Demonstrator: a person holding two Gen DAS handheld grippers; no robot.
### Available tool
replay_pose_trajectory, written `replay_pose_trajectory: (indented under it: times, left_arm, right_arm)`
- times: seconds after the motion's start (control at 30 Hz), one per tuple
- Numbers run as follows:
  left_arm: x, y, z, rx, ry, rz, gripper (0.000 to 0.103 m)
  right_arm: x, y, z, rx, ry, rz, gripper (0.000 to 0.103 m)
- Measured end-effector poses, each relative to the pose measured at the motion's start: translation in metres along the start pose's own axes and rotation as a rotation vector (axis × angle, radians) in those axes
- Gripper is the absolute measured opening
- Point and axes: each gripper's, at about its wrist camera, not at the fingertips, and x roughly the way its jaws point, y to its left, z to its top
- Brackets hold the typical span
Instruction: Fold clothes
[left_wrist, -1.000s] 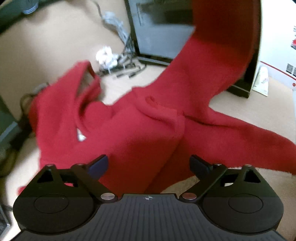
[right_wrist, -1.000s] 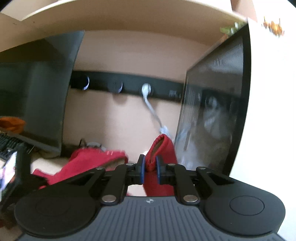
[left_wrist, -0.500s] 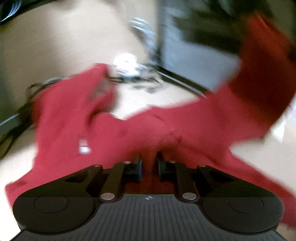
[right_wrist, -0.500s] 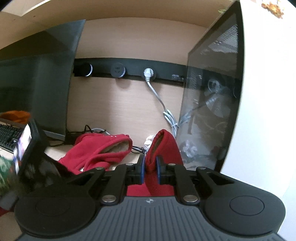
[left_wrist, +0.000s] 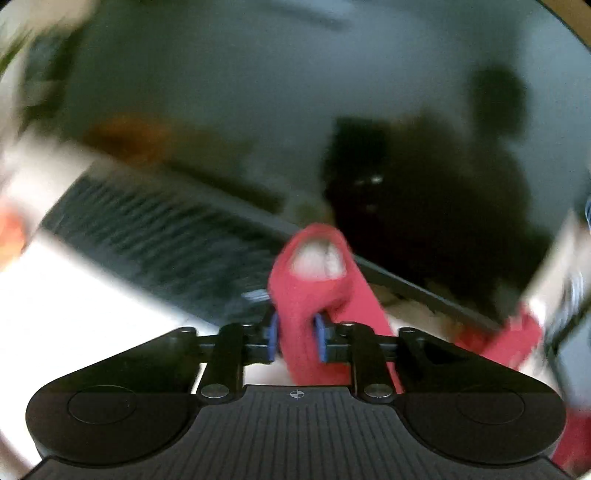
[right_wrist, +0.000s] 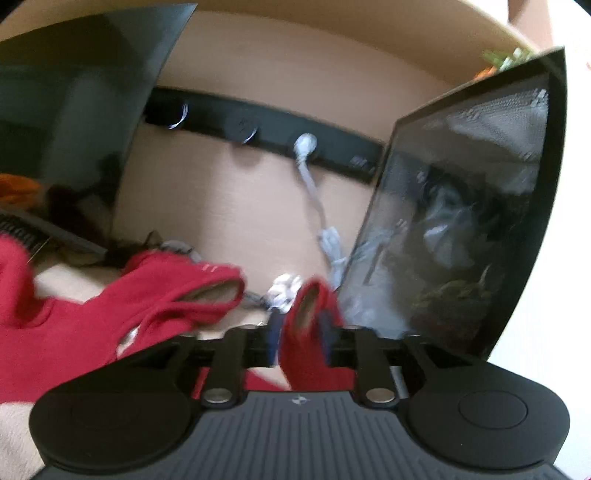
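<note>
A red fleece garment (right_wrist: 74, 314) lies partly on the desk and hangs between both grippers. My left gripper (left_wrist: 296, 336) is shut on a red sleeve end (left_wrist: 314, 288) whose pale lining shows at the cuff, lifted in front of a dark monitor. My right gripper (right_wrist: 300, 341) is shut on another red sleeve end (right_wrist: 310, 332) near the PC case. The rest of the garment, with a second opening (right_wrist: 218, 291), spreads to the left in the right wrist view.
A black keyboard (left_wrist: 155, 236) and dark monitor (left_wrist: 258, 110) stand behind the left gripper. A glass-sided PC case (right_wrist: 461, 221) stands at the right. A black socket strip (right_wrist: 258, 129) with a grey cable (right_wrist: 317, 206) runs along the back wall.
My left gripper went from open over the garment to shut on a sleeve end, then lifted and swung towards the monitor. My right gripper kept its hold and shifted slightly.
</note>
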Motion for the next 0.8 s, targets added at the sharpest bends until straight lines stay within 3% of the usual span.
replay_pose_trajectory:
  times: [0.03,0.07,0.1,0.17,0.23,0.33,0.43,0.53,0.67,0.8]
  left_arm:
    - [-0.007,0.016,0.003,-0.061,-0.002,-0.015,0.046]
    - [-0.014,0.032,0.007,-0.122,-0.005,-0.03,0.066]
    - [-0.021,0.049,0.01,-0.182,-0.007,-0.045,0.075]
    - [-0.035,0.081,0.016,-0.304,-0.012,-0.074,0.093]
    - [-0.045,0.087,0.018,-0.352,-0.011,-0.11,0.094]
    - [-0.048,0.059,0.018,-0.341,0.001,-0.169,0.098]
    - [-0.038,0.015,0.02,-0.3,-0.002,-0.255,0.101]
    - [-0.03,-0.036,0.021,-0.212,0.004,-0.241,0.103]
    - [-0.021,-0.093,0.004,-0.035,0.057,-0.183,0.103]
    - [-0.014,-0.129,-0.028,0.143,0.06,-0.122,0.103]
  right_arm:
    - [-0.003,0.005,0.004,0.007,-0.029,0.021,0.069]
    - [-0.007,0.009,0.008,0.014,-0.058,0.042,0.077]
    - [-0.01,0.014,0.012,0.02,-0.087,0.062,0.085]
    - [-0.017,0.023,0.02,0.034,-0.144,0.104,0.09]
    - [-0.016,0.033,0.026,0.075,-0.15,0.195,0.101]
    - [-0.001,0.048,0.026,0.242,-0.058,0.441,0.103]
    - [0.024,0.075,0.023,0.296,0.092,0.519,0.103]
    - [0.064,0.104,-0.003,0.224,0.248,0.502,0.103]
    - [0.106,0.124,-0.04,0.079,0.325,0.432,0.103]
    - [0.142,0.133,-0.061,0.044,0.391,0.418,0.103]
